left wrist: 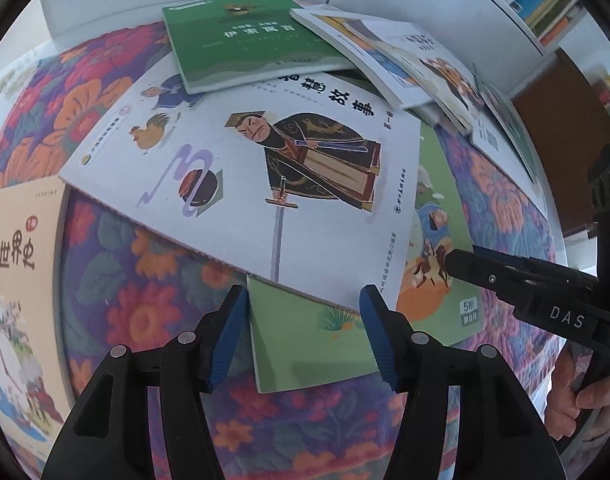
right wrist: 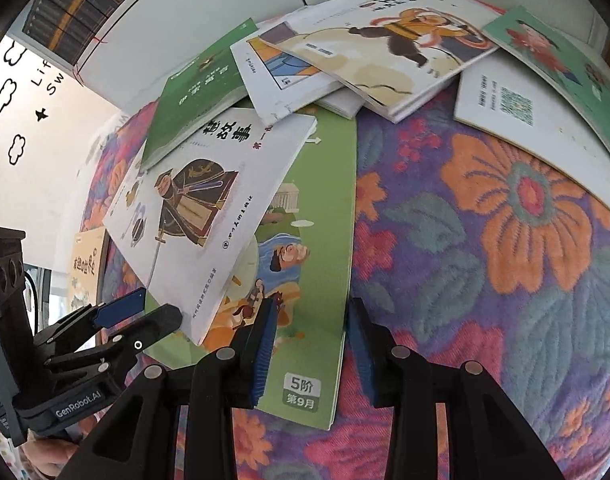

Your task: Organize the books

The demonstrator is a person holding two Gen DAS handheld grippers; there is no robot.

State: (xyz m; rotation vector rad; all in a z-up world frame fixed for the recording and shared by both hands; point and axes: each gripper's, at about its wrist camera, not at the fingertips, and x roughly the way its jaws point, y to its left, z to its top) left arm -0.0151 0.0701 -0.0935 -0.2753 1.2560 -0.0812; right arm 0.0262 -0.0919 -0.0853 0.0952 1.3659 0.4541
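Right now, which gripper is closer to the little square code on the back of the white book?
Right. The right gripper straddles the light green book's corner, with bare cloth between it and the QR code. The left gripper sits further out, past the emperor book.

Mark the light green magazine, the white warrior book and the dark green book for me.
light green magazine (right wrist: 325, 216), right wrist view, bare cover.
white warrior book (left wrist: 209, 220), left wrist view, blank cover area.
dark green book (left wrist: 209, 52), left wrist view, front cover.

left of the left gripper (left wrist: 305, 320), the tan history book (left wrist: 17, 280) runs off the edge; the white emperor book (left wrist: 265, 168) hides most of the green book (left wrist: 305, 344) between its fingers.
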